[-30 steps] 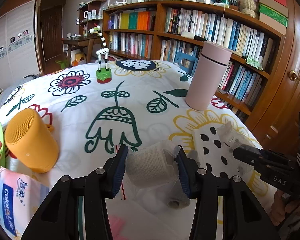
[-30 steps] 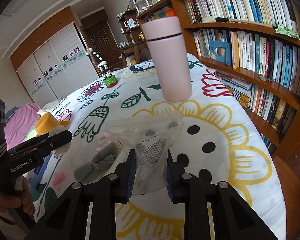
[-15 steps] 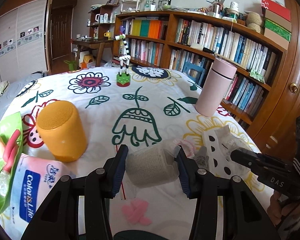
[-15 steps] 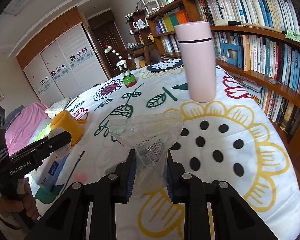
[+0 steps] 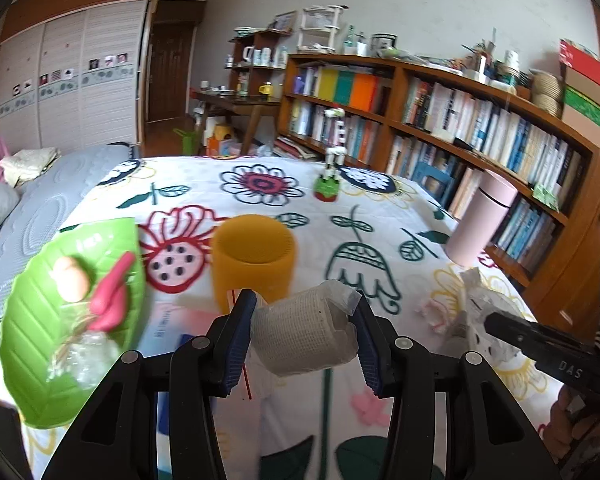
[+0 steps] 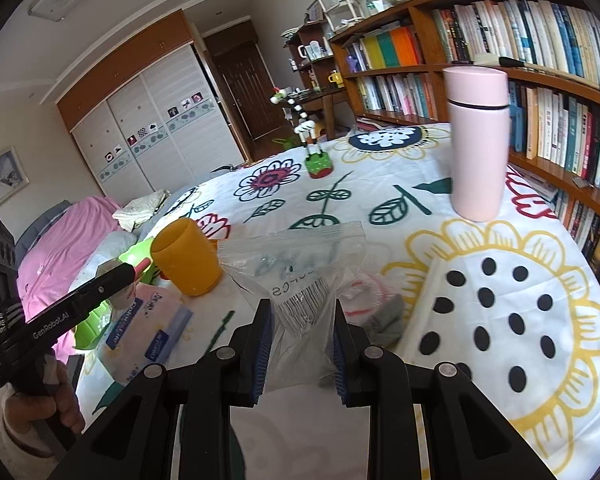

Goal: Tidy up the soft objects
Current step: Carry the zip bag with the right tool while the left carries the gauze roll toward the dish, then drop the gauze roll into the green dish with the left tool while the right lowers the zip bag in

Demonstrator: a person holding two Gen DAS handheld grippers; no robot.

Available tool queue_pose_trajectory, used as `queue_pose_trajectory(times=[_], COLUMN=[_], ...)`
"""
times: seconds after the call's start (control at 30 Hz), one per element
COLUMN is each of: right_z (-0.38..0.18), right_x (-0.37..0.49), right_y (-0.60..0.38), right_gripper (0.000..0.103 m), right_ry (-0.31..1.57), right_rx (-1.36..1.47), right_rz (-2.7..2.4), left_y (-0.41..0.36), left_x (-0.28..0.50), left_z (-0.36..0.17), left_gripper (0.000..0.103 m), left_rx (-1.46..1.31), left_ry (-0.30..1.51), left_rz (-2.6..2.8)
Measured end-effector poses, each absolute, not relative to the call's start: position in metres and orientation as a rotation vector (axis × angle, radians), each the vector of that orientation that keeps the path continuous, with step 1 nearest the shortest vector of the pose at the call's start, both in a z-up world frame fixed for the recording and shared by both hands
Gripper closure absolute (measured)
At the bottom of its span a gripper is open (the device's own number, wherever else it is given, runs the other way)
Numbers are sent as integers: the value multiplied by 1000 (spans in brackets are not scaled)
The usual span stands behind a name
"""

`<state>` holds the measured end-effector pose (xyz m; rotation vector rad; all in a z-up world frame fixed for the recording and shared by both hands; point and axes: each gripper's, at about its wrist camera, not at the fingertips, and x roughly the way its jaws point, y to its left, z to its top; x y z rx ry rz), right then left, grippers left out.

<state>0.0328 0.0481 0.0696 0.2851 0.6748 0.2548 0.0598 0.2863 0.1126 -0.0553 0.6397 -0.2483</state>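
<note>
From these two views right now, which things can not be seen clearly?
- Tissue pack, left view: blurred, print unreadable, partly behind the jaws.
- Grey cloth, right view: half hidden by the clear bag.
- Bag label, right view: crumpled, text unreadable.
- Book titles: too small.

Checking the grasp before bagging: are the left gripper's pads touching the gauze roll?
Touching. The left wrist view shows the left gripper with both blue pads pressed against the ends of the gauze roll, held off the bedspread.
</note>
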Motion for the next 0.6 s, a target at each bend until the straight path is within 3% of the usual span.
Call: queue_pose_trajectory(times=[0.6], right_z=[90], right_x=[40], right_y=[118], right_gripper=[75], right_ry=[658], right_rx=[217], right_rz=[351], left_y=[409], left_x=[55], left_z=[96], left_gripper=[55], left_rx=[-144], left_ry=[627], left_rz=[25])
